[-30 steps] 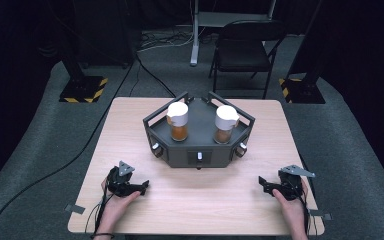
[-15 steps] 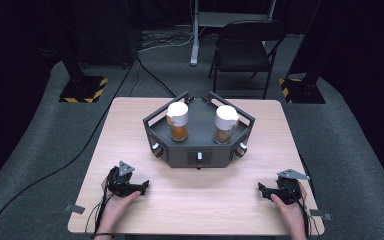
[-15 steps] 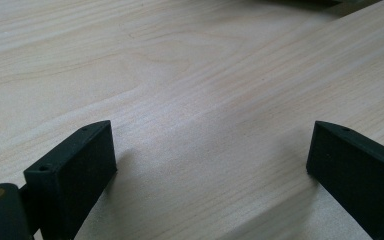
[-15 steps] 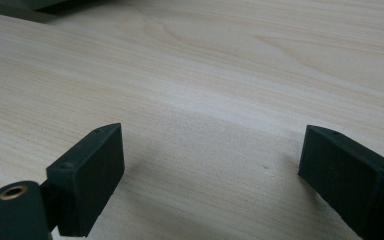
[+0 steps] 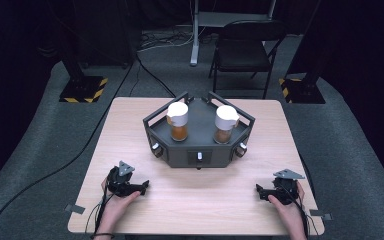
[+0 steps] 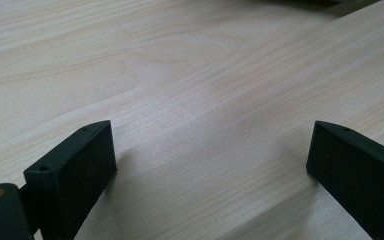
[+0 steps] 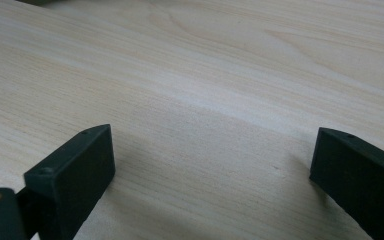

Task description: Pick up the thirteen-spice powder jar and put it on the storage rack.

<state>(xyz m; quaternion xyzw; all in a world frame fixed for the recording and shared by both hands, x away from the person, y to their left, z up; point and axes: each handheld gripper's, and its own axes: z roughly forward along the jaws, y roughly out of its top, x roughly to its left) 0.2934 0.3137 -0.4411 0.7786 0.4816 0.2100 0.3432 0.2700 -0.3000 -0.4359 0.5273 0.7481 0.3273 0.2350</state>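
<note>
At the centre of the high view a dark grey tray (image 5: 198, 150) sits on the table (image 5: 130, 125). It is angular, many-sided, with raised rail walls and small pale knobs along its front faces. Two clear jars stand upright in it, apart from each other. The left jar (image 5: 178, 121) holds an orange-brown fill in its lower half under a white cap; the right jar (image 5: 225, 124) holds a darker brown fill under a similar white cap. What the fill is cannot be told.

The table is pale wood with a fine straight grain, matte, with rounded corners.

In the lower left of the high view the left gripper (image 5: 141, 186) rests on the wood, in a hand, well apart from the tray; in its own view its black, blocky jaws stand wide with only bare wood between them. In the lower right the right gripper (image 5: 259, 192) lies likewise in a hand, well clear of the tray; its jaws have just been opening and now stand wide, nothing between them.
</note>
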